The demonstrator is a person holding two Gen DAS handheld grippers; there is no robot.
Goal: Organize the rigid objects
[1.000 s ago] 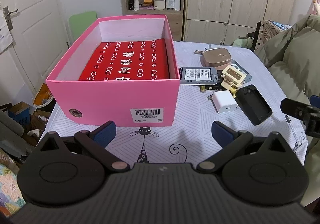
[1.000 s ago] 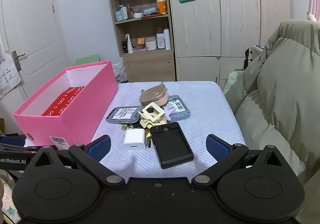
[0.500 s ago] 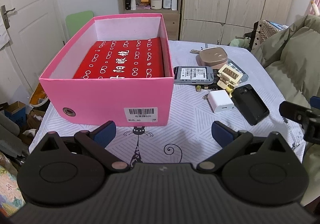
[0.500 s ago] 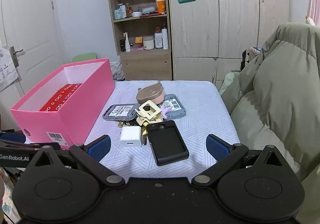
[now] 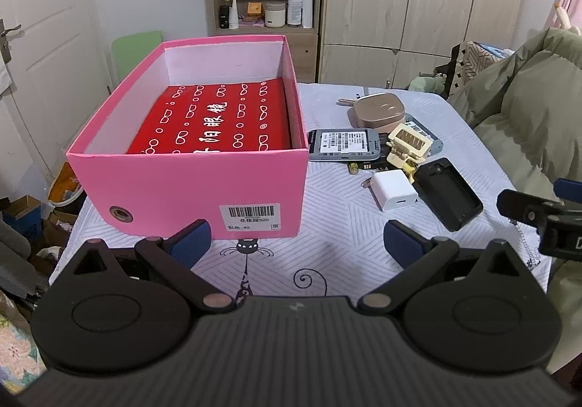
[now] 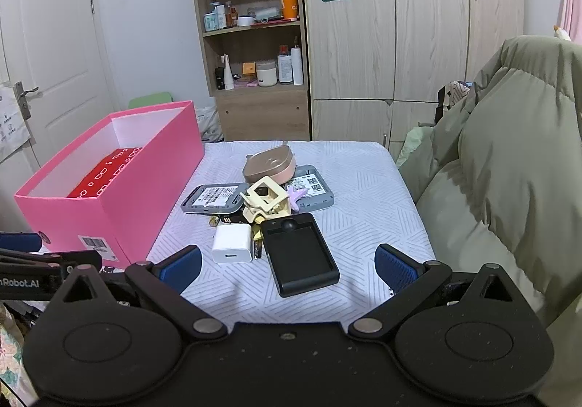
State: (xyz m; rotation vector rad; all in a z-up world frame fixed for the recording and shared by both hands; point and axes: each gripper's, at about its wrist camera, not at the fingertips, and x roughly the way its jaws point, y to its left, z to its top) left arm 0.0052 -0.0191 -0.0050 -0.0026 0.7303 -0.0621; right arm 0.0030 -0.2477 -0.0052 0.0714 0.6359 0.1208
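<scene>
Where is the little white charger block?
The white charger block lies on the table, at the near edge of the pile, right of the pink box and just left of the black tray.

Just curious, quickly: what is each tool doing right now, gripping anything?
Left tool: open, holding nothing, above the patterned tablecloth.
Right tool: open, holding nothing, near the black rectangular tray.

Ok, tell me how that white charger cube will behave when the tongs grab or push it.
The white charger cube looks like rigid plastic, so it likely won't flex under the tongs. Its glossy, smooth faces may slip in a light pinch. Resting flat on the tablecloth, it should slide rather than roll, though a push could nudge the black tray close beside it.
</scene>
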